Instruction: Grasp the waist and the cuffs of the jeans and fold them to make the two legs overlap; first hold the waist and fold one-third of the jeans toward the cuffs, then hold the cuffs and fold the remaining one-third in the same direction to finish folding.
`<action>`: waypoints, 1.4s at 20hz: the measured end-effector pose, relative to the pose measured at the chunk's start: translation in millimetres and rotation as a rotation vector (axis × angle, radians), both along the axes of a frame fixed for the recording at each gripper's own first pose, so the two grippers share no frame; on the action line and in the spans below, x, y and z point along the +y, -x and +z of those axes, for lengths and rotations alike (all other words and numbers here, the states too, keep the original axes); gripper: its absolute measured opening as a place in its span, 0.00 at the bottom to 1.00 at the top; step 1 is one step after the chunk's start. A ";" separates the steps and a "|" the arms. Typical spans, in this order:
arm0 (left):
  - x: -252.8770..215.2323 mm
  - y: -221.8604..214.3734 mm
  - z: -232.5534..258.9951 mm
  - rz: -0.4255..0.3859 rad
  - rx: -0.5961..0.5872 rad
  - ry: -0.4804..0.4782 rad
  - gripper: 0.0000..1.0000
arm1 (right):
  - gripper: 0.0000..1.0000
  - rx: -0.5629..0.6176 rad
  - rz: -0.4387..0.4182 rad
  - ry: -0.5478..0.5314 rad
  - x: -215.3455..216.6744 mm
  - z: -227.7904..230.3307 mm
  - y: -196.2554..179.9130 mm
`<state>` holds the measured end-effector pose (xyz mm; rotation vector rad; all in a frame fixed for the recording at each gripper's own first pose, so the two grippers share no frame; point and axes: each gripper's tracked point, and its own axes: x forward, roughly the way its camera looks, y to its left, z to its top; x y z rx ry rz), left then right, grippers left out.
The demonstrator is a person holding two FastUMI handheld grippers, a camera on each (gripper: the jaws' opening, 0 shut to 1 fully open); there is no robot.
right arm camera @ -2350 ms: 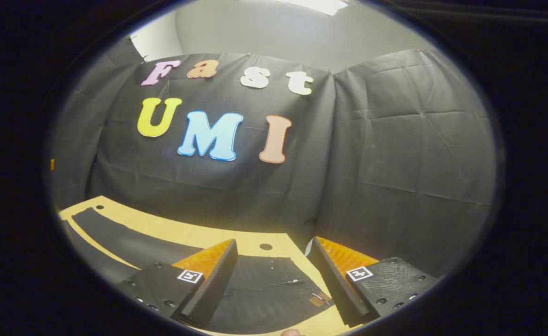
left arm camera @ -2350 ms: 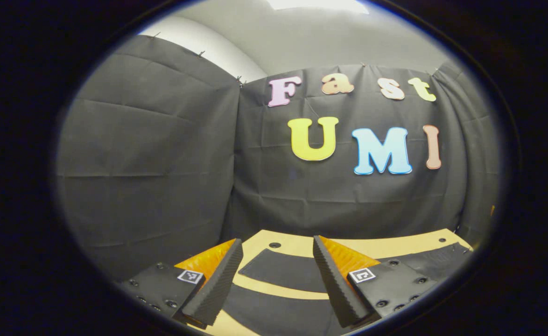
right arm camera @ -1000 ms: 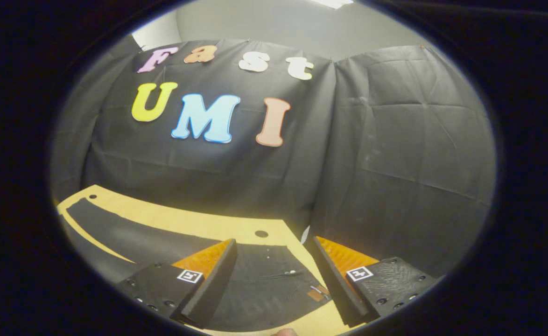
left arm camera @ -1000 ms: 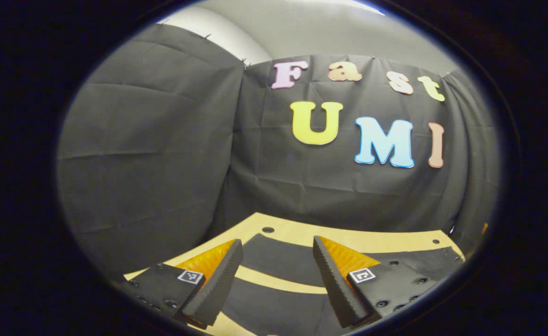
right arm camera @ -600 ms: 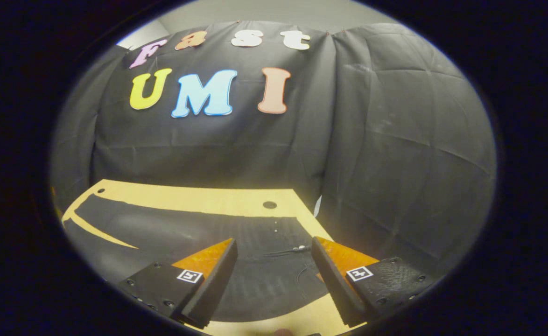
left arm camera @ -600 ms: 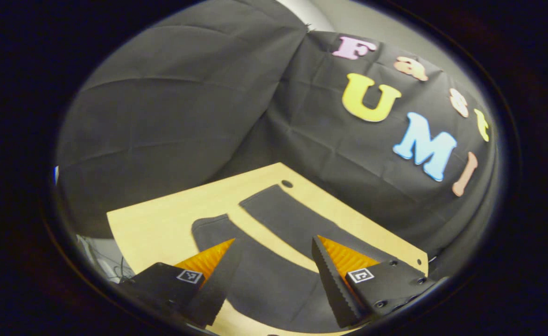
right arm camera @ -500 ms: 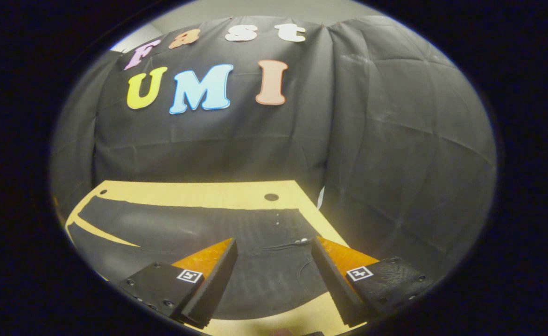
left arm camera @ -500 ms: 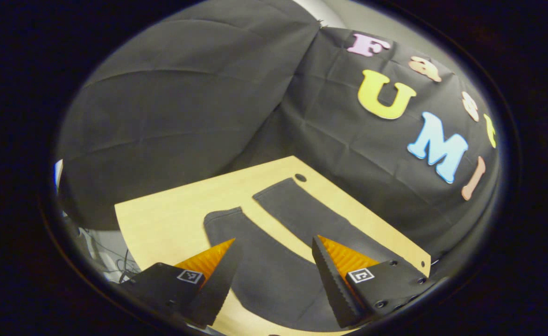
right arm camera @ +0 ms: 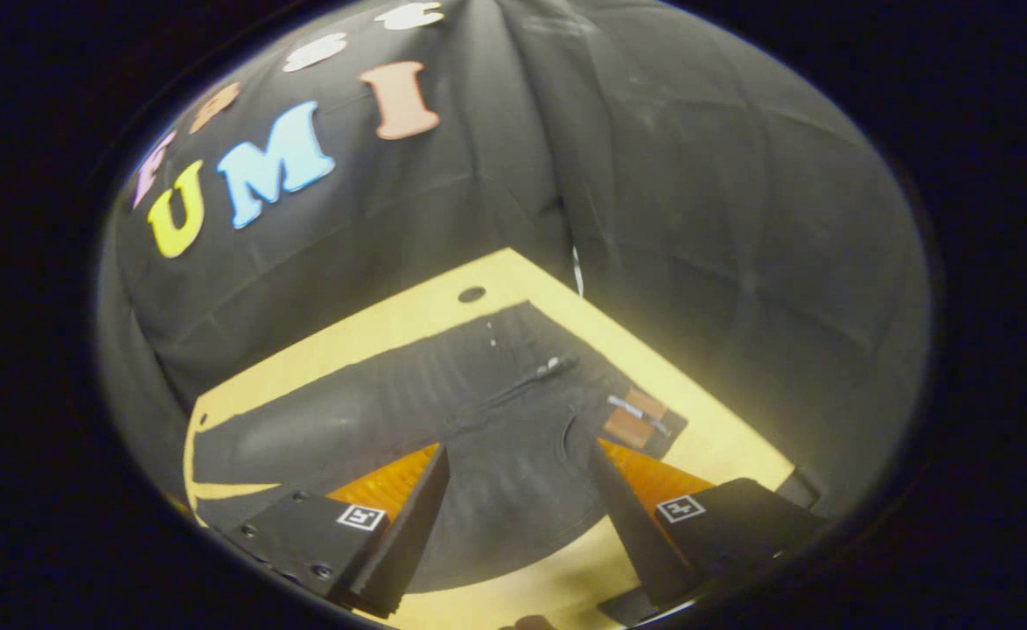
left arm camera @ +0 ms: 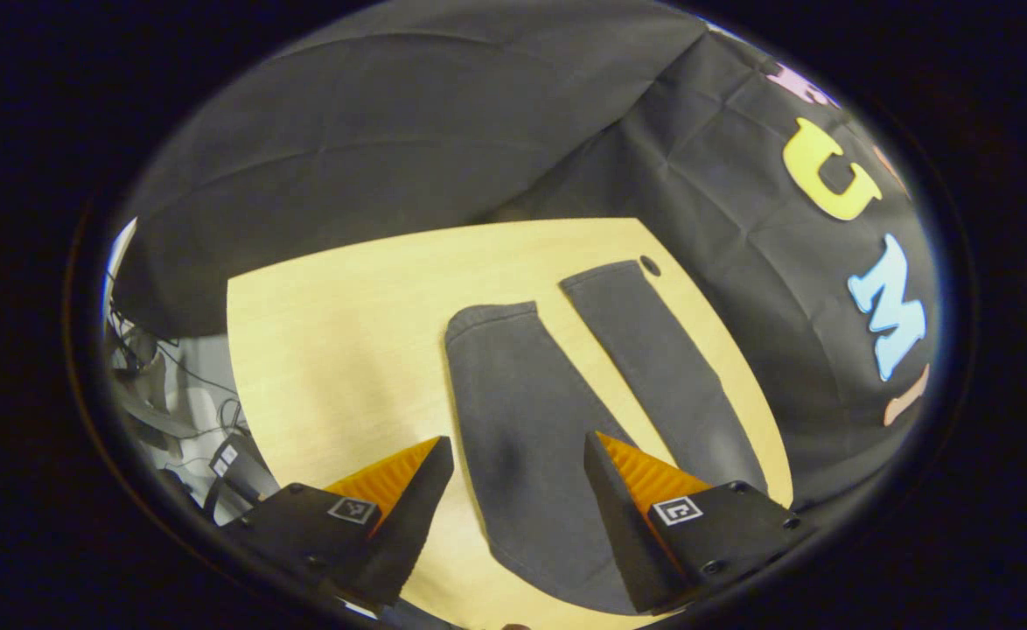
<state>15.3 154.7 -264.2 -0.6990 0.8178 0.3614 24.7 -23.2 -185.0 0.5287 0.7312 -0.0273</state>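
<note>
Left gripper view is showing the left gripper (left arm camera: 513,525) hanging with its jaws spread wide above the near leg of the dark jeans (left arm camera: 522,420), which are lying flat on the wooden table (left arm camera: 338,332), the two legs splayed apart with their cuffs pointing toward the booth wall. Right gripper view is showing the right gripper (right arm camera: 522,525) hovering, jaws also parted and holding nothing, over the jeans' waist (right arm camera: 566,411) near the table's right edge.

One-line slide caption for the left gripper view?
Open left gripper above the near leg of dark jeans spread on the wooden table.
</note>
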 end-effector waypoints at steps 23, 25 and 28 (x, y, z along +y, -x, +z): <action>-6.1 -34.8 -61.6 -0.102 0.157 0.131 0.71 | 0.32 0.365 -0.338 -0.658 15.2 -89.8 -11.3; -2.7 -30.4 -66.9 -0.114 0.171 0.118 0.51 | 0.28 0.363 -0.328 -0.685 15.1 -92.9 -11.8; 0.2 -23.7 -65.8 -0.094 0.175 0.160 0.26 | 0.17 0.360 -0.286 -0.707 15.3 -95.3 -11.1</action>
